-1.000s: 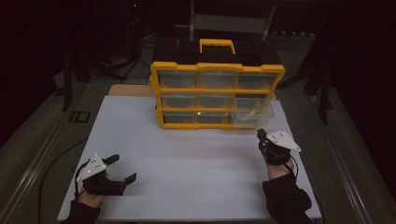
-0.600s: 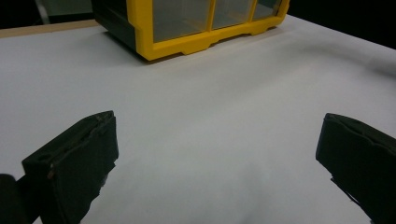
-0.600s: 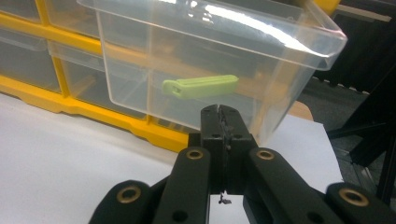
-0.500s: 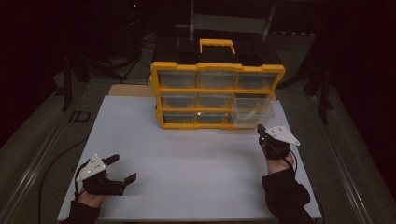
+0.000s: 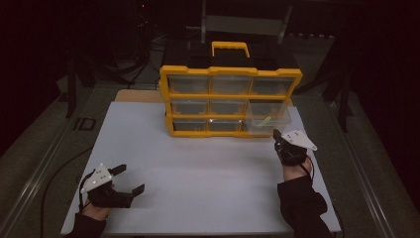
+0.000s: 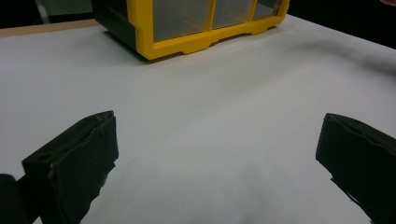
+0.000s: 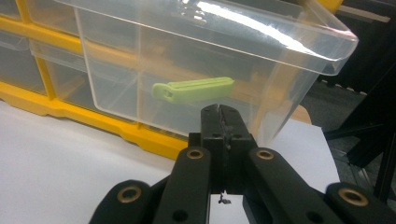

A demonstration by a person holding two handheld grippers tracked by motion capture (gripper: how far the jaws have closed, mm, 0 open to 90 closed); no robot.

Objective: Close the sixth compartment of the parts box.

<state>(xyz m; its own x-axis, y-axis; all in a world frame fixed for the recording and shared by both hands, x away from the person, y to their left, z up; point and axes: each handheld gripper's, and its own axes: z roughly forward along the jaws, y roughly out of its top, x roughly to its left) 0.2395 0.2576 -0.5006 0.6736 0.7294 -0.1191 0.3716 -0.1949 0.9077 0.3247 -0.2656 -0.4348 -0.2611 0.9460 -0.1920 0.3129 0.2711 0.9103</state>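
Right gripper [image 7: 220, 112], jaws closed on nothing, sits just before the pulled-out drawer [image 7: 196, 60] holding a green clip [image 7: 194, 89]; left gripper [image 5: 128, 179] gapes empty near the table's [image 5: 208, 163] near-left corner

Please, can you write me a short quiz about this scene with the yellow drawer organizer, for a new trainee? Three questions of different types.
1. True or false: the right tool has its jaws shut with nothing between them.
2. Which colour is the clip inside the clear drawer that is pulled out of the organizer? A) red B) light green C) blue
3. Fill in: the left tool rests over the white table with its jaws ____.

Key:
1. True
2. B
3. open
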